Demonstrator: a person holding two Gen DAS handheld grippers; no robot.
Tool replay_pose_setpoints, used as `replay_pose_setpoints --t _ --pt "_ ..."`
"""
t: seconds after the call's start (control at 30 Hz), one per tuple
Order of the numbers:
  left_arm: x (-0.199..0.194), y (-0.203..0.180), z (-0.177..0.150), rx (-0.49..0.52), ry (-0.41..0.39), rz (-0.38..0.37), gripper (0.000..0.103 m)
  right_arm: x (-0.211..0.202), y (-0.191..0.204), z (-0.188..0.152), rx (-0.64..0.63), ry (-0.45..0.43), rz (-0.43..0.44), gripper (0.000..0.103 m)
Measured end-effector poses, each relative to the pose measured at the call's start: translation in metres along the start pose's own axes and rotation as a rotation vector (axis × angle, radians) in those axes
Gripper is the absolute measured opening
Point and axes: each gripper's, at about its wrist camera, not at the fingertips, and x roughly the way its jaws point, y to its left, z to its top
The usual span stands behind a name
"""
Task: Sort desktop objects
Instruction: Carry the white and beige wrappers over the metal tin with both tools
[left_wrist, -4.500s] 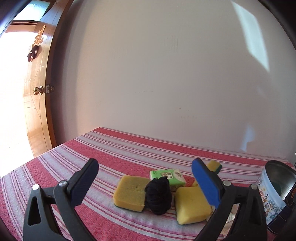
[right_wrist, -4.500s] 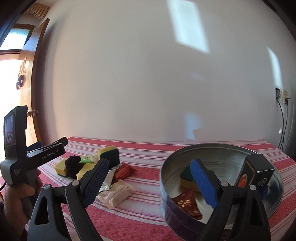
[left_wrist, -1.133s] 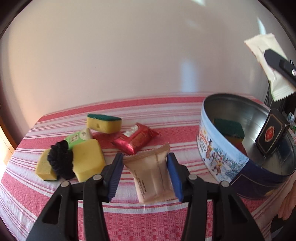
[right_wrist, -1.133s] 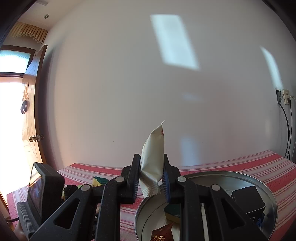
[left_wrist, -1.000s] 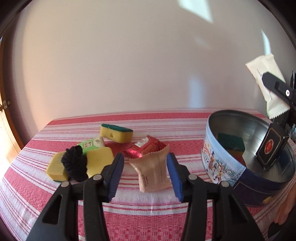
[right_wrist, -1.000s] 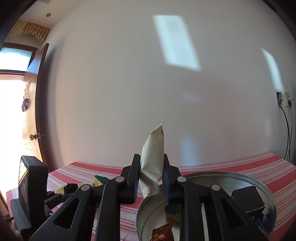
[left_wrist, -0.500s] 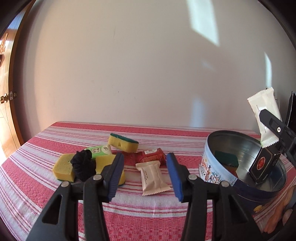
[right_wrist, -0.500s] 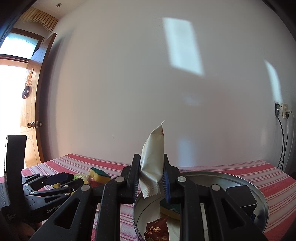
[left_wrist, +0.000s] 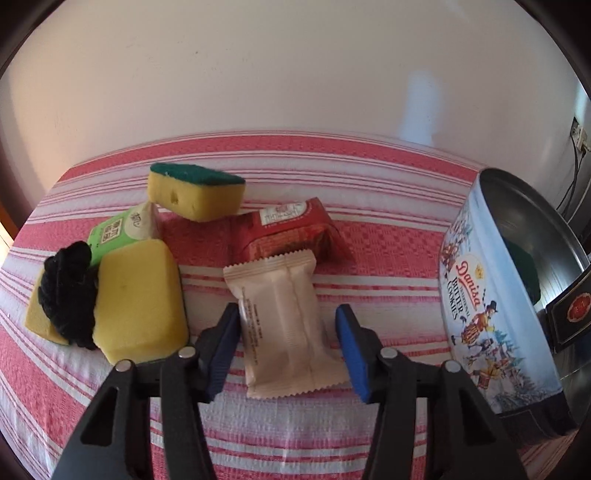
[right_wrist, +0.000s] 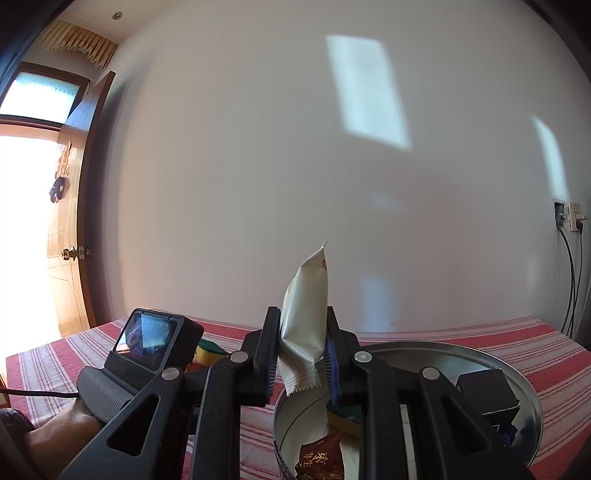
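Your right gripper (right_wrist: 301, 354) is pinching a white snack packet (right_wrist: 304, 314) tight between its two fingers. The packet stands up tall, right above the open cookie tin (right_wrist: 424, 350). So this step looks like dropping a snack into the tin. I think the next move is to lower it a little and let the fingers open, so the packet falls inside and not on the rim.

Inside the tin you can see a red wrapped snack (right_wrist: 319, 458), a sponge (right_wrist: 345, 415) and a dark box (right_wrist: 484, 395).

Your left gripper (left_wrist: 286, 347) is down low near the striped tablecloth (left_wrist: 388, 251). Its fingers are spread apart, one on each side of a beige snack packet (left_wrist: 284, 325) that lies flat. They hold nothing; the left finger is right at the packet's edge, the right one has a small gap. That packet looks like the next one to grab. Close gently, because it is soft and could squash.

Just behind it lies a red snack pack (left_wrist: 291, 230). To the left are a yellow sponge (left_wrist: 138, 299), a black fuzzy thing (left_wrist: 68, 291), a green packet (left_wrist: 118, 229) and a green-topped sponge (left_wrist: 195, 190). The tin's painted side (left_wrist: 491, 325) is off to the right.
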Motion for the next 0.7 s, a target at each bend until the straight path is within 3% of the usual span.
replay_pose_setpoints --t 0.03,0.13,0.37,0.53,0.7 --pt "-0.001 -0.001 -0.001 0.016 -0.005 -0.024 0.035 -0.001 -0.001 0.0 0.002 -0.004 -0.001 0.024" --pt "-0.011 -0.002 -0.004 0.014 -0.034 -0.073 0.035 -0.001 -0.003 -0.001 0.01 -0.007 -0.007 0.024" --pt "-0.07 0.015 -0.023 -0.07 -0.316 -0.097 0.035 -0.002 -0.008 -0.001 0.034 -0.008 -0.021 0.024" --pt "-0.104 0.006 -0.041 -0.084 -0.48 -0.041 0.035 -0.004 -0.008 -0.001 0.02 -0.013 -0.031 0.024" --pt "-0.121 -0.011 -0.05 0.009 -0.568 0.032 0.035 -0.006 -0.01 -0.003 0.009 -0.011 -0.049 0.024"
